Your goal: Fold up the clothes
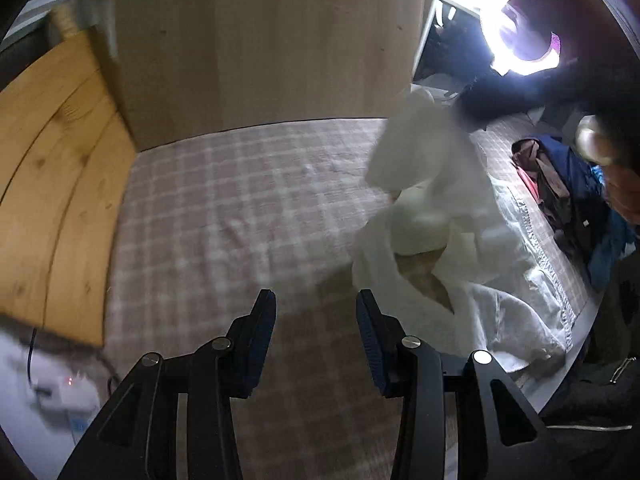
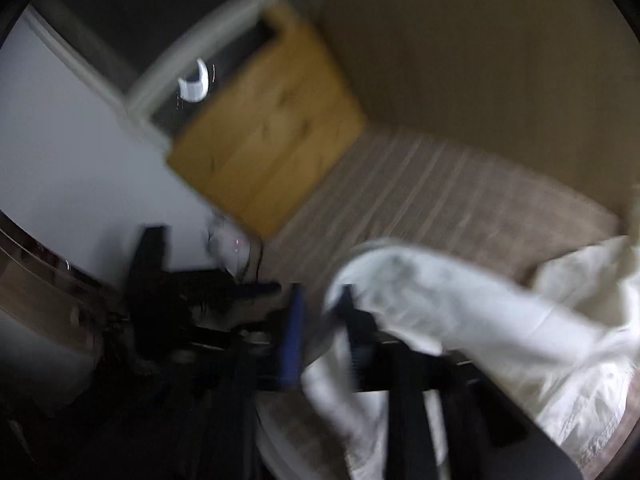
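While both grippers' fingers (image 1: 260, 320) gape empty, the white garment (image 1: 460, 240) lies right of them.

Motion blur smears the right wrist view, so the right gripper (image 2: 320, 320) perhaps touches the white garment (image 2: 460, 312).

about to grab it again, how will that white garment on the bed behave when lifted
The white garment will probably be floppy: it lies in loose, rumpled folds on the checked bedcover. It looks thin, so likely light. Lifted from one point, the rest would probably hang and drag.
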A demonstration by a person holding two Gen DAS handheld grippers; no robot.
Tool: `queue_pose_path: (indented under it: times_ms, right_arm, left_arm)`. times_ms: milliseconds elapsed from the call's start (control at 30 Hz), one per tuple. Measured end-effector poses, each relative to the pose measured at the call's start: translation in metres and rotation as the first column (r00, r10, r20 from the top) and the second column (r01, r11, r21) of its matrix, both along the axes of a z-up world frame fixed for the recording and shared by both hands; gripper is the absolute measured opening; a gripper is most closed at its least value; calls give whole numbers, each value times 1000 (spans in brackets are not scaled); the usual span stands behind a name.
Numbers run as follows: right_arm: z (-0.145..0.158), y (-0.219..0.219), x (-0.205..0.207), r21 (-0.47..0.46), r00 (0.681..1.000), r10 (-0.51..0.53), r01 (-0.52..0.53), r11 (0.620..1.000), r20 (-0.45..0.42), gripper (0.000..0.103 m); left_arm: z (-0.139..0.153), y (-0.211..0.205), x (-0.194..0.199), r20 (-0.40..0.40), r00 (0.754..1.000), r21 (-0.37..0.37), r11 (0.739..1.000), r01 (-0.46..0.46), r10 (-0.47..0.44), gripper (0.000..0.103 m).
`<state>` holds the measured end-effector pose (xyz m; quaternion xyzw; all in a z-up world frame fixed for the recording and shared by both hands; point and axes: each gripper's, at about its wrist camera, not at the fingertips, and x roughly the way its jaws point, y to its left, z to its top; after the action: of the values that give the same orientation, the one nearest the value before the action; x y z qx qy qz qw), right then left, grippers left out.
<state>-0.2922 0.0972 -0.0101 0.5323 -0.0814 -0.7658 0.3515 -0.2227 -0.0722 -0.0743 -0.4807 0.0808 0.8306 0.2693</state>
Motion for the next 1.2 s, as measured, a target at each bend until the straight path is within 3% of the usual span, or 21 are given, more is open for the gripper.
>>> queue_pose_path:
  times_ms: [133, 200, 300, 367, 467, 567, 633, 700, 800, 900, 967, 1067, 1200]
  right_arm:
    - [9, 9, 15, -14, 1000, 2, -2, 1000, -23, 37]
    - [13, 44, 23, -39, 997, -69, 68, 997, -35, 45]
    - [1, 111, 54, 44, 971, -227, 231, 972, -68, 53]
    - [-25, 154, 88, 126, 941, -334, 337, 933, -45, 53]
    - [-71, 215, 142, 227, 873, -487, 471, 852, 15, 53]
    - [-111, 256, 188, 272, 791, -605, 566, 778, 85, 53]
    - [-125, 267, 210, 276, 755, -647, 602, 749, 108, 53]
    - [-138, 264, 225, 246, 753, -642, 602, 760, 144, 53]
    - [-142, 250, 232, 307, 771, -626, 571, 762, 119, 53]
    - [-137, 252, 230, 299, 765, -637, 589, 750, 90, 53]
    - [-130, 256, 227, 294, 767, -635, 588, 753, 92, 53]
    - [-133, 258, 224, 320, 790, -606, 552, 770, 94, 53]
    - [-151, 253, 228, 345, 808, -572, 501, 794, 142, 53]
  left_arm:
    - [1, 0, 16, 19, 1000, 79, 997, 21, -23, 42]
    - [-10, 19, 21, 51, 995, 102, 992, 75, -81, 43]
    - [-29, 55, 29, 107, 975, 145, 974, 176, -193, 43]
    - [-46, 88, 37, 146, 943, 158, 948, 277, -300, 43]
    - [-64, 120, 40, 175, 912, 104, 928, 357, -371, 43]
    - [-75, 131, 16, 168, 931, 19, 945, 326, -325, 43]
    - [-80, 130, -5, 163, 950, -23, 962, 272, -265, 43]
    - [-89, 125, -26, 153, 961, -79, 966, 245, -231, 44]
    - [-90, 104, -51, 72, 992, -236, 964, 120, -105, 38]
    - [-70, 80, -56, 37, 999, -181, 983, 23, -16, 38]
    - [-60, 73, -46, 46, 999, -130, 991, 27, -21, 39]
    - [-52, 76, -17, 93, 991, -16, 995, 95, -93, 40]
    - [-61, 117, 4, 132, 963, 102, 969, 224, -237, 45]
